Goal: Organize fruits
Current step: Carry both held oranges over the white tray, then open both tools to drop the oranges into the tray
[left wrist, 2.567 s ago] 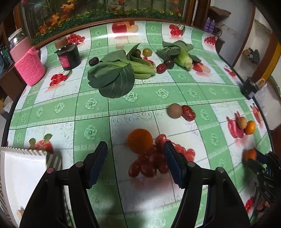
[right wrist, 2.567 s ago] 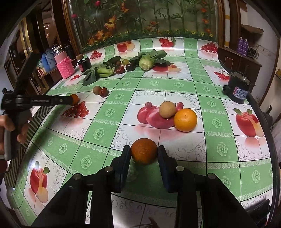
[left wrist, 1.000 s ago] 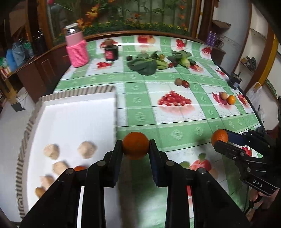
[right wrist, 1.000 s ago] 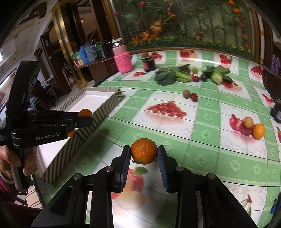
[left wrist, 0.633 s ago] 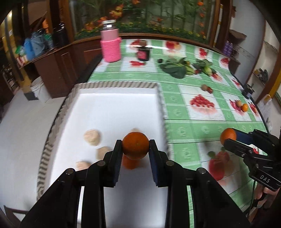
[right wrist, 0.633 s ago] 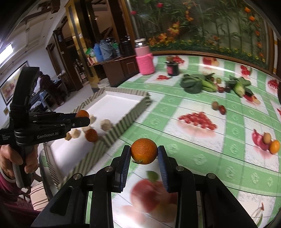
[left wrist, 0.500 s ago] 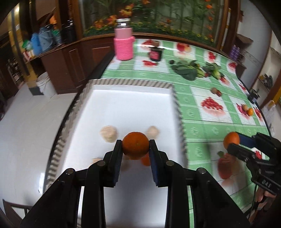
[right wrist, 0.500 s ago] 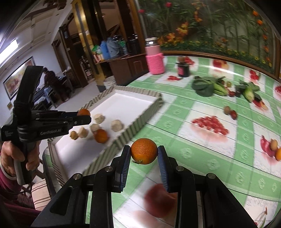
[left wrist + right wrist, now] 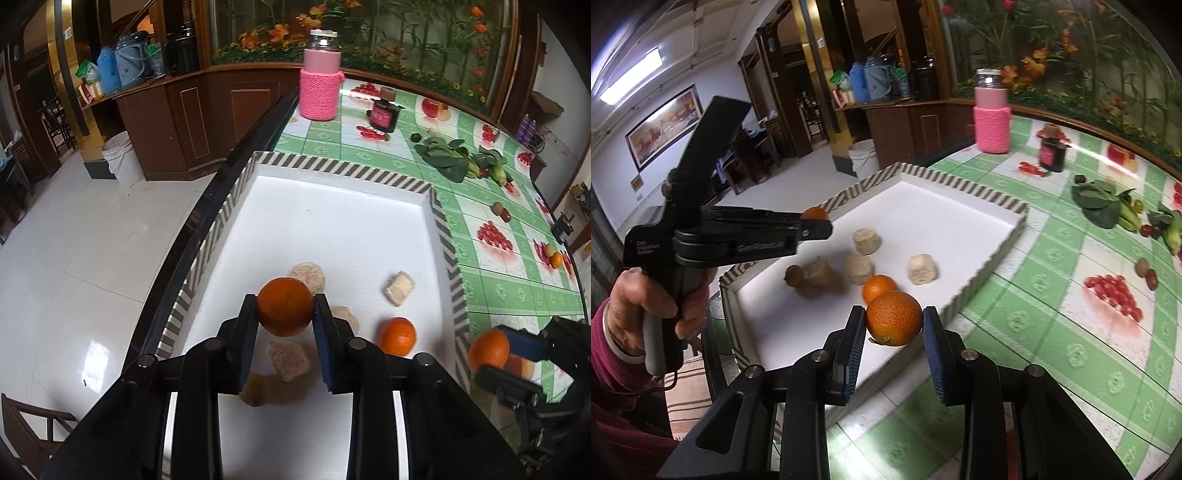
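A home dining room is showing here. A fruit-print tablecloth (image 9: pixel 480 280) is covering the table, thermos flasks (image 9: pixel 871 86) are standing on a wooden sideboard (image 9: pixel 177 110), and a framed painting (image 9: pixel 663 123) is hanging on the wall.

The shallow rectangular tray (image 9: pixel 441 236) has a plain white floor and a grey-and-white striped rim; inside it lie a round orange fruit (image 9: pixel 398 336) and beige, tan-crusted lumps (image 9: pixel 399 288); beyond the tray, the glossy tablecloth (image 9: pixel 491 280) shows green-and-white checks printed with red fruit; a jar in a pink knitted sleeve (image 9: pixel 318 92) stands there.
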`<state>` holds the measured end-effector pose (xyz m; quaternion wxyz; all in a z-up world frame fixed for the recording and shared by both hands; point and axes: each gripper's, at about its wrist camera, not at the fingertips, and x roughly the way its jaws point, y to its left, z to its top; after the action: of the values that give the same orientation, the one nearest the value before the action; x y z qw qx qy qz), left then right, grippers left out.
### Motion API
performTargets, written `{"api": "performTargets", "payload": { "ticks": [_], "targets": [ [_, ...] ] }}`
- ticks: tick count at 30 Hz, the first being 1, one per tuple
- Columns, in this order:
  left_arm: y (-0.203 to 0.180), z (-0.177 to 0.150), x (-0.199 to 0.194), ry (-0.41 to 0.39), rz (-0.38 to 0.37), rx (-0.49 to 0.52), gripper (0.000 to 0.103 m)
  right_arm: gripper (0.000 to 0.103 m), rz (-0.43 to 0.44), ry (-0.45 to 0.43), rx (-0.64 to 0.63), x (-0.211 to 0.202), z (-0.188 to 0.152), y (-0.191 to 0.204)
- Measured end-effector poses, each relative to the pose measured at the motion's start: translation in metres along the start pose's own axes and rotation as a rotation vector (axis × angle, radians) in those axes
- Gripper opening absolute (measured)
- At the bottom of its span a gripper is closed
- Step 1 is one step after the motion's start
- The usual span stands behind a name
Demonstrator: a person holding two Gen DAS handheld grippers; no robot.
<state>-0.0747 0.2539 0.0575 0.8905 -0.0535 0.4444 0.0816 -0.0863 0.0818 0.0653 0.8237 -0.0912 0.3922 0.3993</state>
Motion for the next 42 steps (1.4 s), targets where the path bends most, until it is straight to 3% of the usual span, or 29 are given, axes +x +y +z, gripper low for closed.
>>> {"api": "performTargets", "payload": {
  "ticks": [26,37,42],
  "targets": [
    [0.02,0.003,0.026,0.047,0.01,-0.033,0.027,0.032,0.083,0.102,-0.059,0.047,0.001,0.03],
    [0.017,0.002,0.037,0.072,0.017,-0.034,0.027,0.032,0.027,0.124,-0.09,0.069,0.003,0.035],
    [0.017,0.001,0.042,0.088,0.032,-0.039,0.027,0.037,0.052,0.117,-0.073,0.071,0.0,0.033]
  ]
}}
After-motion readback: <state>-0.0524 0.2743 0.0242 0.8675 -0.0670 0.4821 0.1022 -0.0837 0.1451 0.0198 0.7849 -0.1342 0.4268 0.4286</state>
